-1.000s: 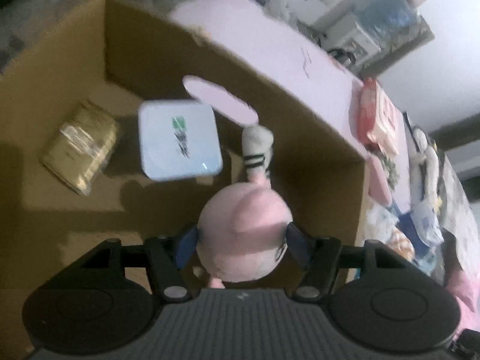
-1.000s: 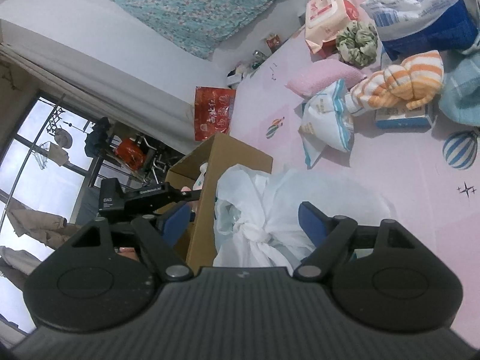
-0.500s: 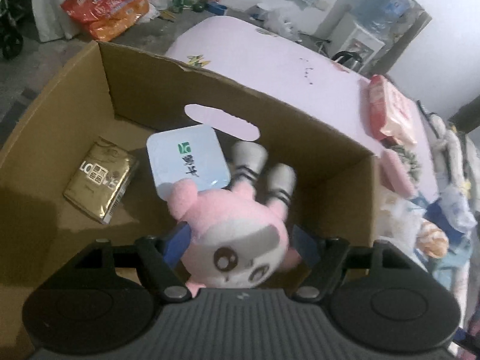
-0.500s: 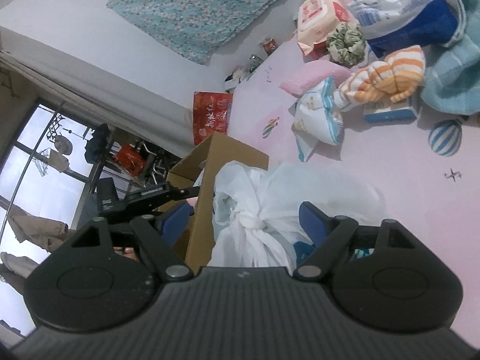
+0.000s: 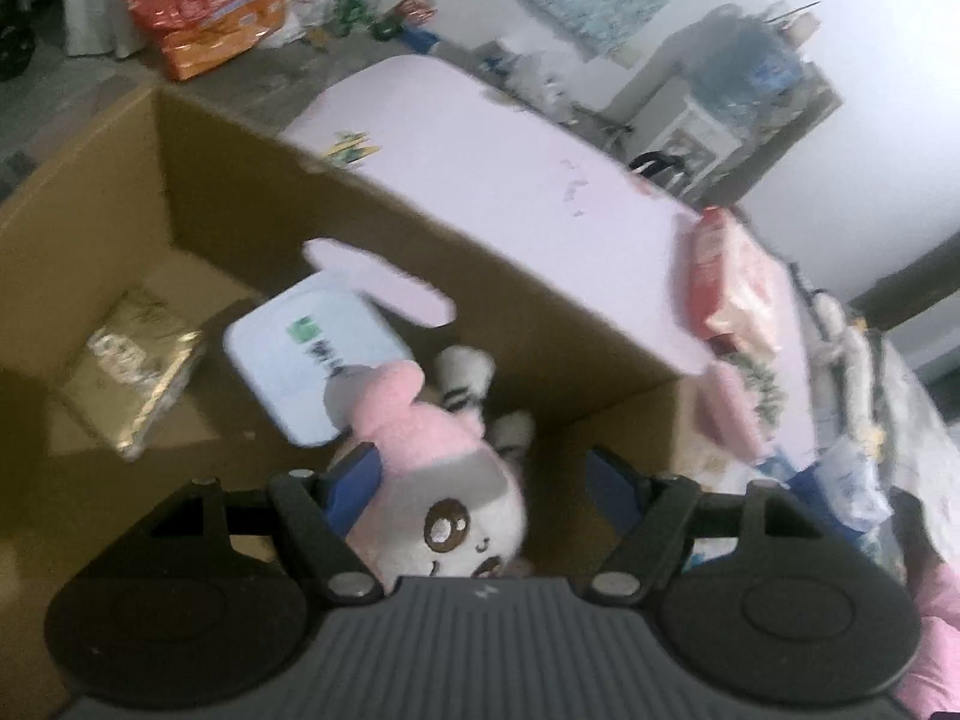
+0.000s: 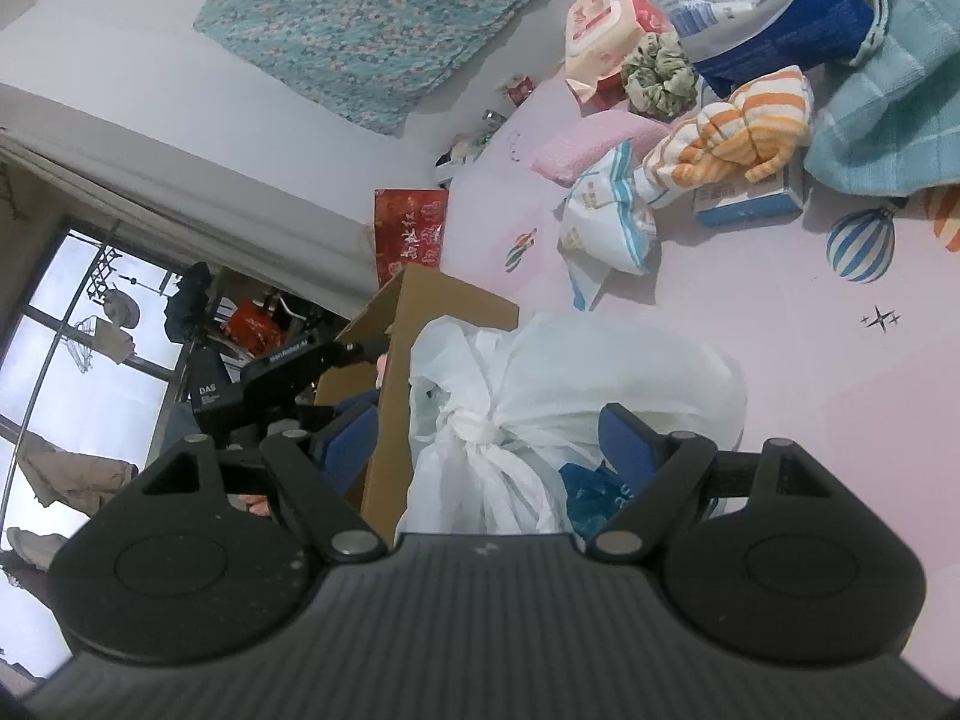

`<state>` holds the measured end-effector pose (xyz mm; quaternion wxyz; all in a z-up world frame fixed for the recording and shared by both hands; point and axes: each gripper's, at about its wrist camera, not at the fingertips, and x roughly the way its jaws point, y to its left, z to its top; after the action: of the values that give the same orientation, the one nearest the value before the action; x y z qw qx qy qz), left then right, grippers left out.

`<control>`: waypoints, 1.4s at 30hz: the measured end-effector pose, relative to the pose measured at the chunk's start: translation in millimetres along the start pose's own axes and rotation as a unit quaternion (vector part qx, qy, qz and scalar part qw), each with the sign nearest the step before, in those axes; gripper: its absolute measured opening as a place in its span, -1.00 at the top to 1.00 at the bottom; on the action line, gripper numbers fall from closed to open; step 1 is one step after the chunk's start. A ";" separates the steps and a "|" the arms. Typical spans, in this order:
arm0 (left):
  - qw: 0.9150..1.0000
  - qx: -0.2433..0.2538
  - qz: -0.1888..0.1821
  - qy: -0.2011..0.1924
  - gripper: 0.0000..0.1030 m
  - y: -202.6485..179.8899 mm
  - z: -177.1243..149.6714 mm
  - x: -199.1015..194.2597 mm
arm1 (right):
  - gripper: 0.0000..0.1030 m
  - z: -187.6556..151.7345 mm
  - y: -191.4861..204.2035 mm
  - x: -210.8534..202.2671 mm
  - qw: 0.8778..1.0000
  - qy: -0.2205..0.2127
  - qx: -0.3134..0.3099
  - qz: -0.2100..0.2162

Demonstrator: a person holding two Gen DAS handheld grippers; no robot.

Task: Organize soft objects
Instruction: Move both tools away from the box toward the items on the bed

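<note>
My left tongs point(image 5: 483, 480) hang over the open cardboard box point(image 5: 540, 324), pointing steeply down into it. Their jaws stand wide. The pink plush toy point(image 5: 447, 480) lies between them, face up, close against the left pad, with a clear gap to the right pad, so I have no grip on it. It rests inside the box, its white feet pointing away from me toward the far wall. Just ahead and to the left of the toy lies a pale blue packet point(image 5: 312, 360), partly under the toy's ear. Further left on the box floor is a gold foil packet point(image 5: 141, 366).

My right tongs point(image 6: 489, 441) are also spread wide and hold nothing. A knotted white plastic bag point(image 6: 540, 396) sits between their pads on the pink tabletop point(image 6: 780, 330), and neither pad appears to press on it. To the left of the bag is the corner of the cardboard box. Well ahead of these tongs lie the other soft things: a striped orange-and-white cloth point(image 6: 738, 132), a pink pad point(image 6: 594, 141), a green scrunchie point(image 6: 660, 75) and a teal towel point(image 6: 894, 102).
</note>
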<state>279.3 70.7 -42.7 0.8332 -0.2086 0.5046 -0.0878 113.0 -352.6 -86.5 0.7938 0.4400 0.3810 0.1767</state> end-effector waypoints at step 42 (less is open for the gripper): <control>0.942 0.330 0.061 -0.029 -0.80 -202.6 -111.5 -54.6 | -0.58 -10.6 -36.5 -90.3 0.987 -0.091 -0.085 -0.097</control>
<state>168.5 -120.6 44.6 0.8733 0.1064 0.4347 -0.1924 44.5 -422.3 -79.8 0.8730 0.3457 0.3319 0.0900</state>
